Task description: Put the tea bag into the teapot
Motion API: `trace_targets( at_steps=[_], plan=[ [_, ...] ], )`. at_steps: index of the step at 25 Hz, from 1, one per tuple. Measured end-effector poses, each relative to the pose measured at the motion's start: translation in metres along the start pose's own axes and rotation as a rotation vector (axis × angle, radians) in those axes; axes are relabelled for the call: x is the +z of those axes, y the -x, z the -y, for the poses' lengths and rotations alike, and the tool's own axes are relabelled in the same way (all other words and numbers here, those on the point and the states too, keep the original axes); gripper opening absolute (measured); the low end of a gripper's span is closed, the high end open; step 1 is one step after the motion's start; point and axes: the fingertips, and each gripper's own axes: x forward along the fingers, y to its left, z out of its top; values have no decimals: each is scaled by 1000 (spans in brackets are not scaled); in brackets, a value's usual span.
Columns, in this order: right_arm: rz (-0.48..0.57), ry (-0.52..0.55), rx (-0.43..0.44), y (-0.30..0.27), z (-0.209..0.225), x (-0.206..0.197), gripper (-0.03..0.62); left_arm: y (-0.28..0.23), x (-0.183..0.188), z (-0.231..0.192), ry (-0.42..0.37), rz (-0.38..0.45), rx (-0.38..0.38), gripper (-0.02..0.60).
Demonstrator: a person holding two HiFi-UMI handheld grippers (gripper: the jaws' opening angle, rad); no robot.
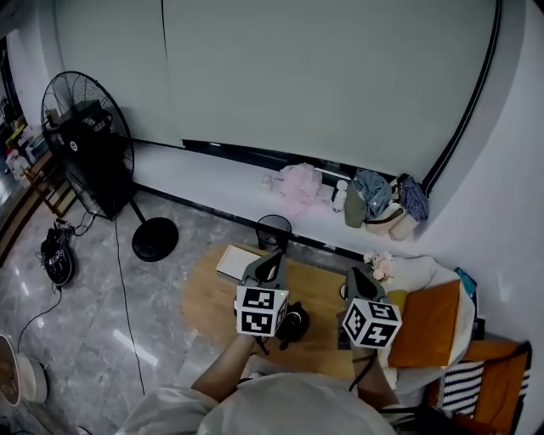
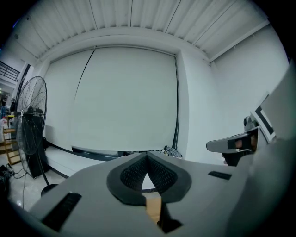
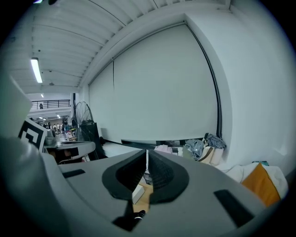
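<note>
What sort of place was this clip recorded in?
Probably a corner of a large studio or hall set up as a sitting area: a round wooden table on a polished stone floor, a black pedestal fan, and clothes and bags piled on a white ledge.

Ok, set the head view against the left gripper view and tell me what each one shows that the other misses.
Only the head view: the whole black teapot, the mesh bin and the orange cushion. Only the left gripper view: the ribbed ceiling and the left gripper's fingers up close, tips together, nothing between. Both: the black fan, the white blind, the right gripper and some wooden table.
</note>
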Motion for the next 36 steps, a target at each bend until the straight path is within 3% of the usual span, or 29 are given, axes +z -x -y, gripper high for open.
trace_targets(
  at_steps=[36],
  plan=[
    [-33,8,-68,10,3,-14,34,5,-15,-4,20,-27,-17,5]
  ],
)
